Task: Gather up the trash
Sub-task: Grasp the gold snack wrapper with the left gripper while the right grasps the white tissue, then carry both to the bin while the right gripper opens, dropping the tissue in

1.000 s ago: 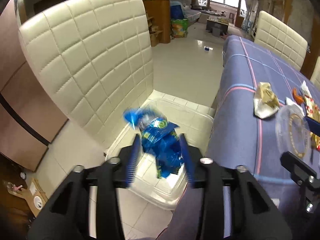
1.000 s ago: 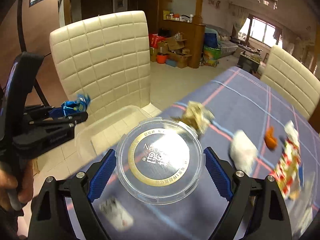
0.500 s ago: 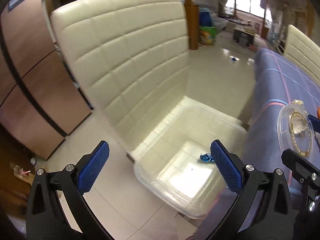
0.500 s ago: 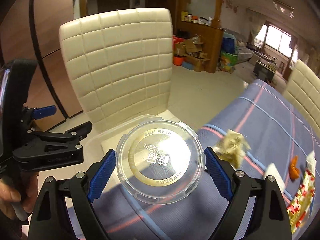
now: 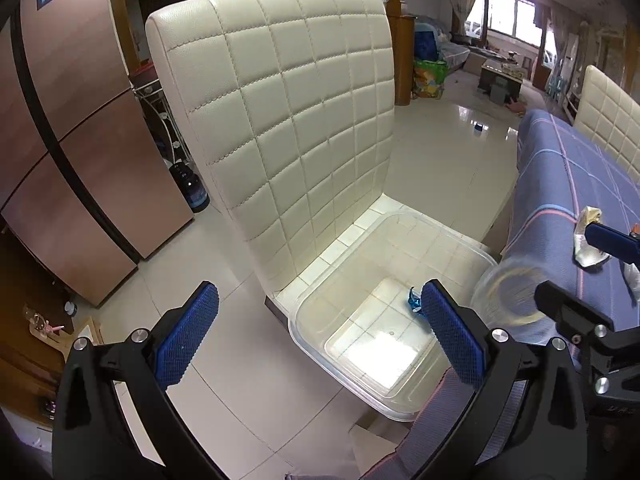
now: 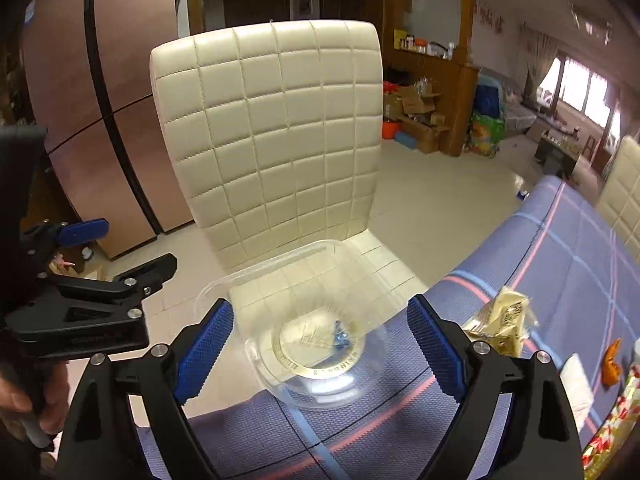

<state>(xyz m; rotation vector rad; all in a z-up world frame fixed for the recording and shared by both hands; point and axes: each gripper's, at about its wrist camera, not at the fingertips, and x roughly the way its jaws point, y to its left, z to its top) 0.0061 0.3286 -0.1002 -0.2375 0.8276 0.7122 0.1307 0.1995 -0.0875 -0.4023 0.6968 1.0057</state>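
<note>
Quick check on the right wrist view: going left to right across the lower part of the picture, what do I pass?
Left gripper → clear plastic bin → clear round lid → yellowish wrapper → white wrapper → orange scrap → red and gold wrapper.

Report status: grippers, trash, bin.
Left gripper open, empty. Right gripper open; clear lid loose between its fingers, blurred. Blue wrapper in bin. Nothing blocking.
</note>
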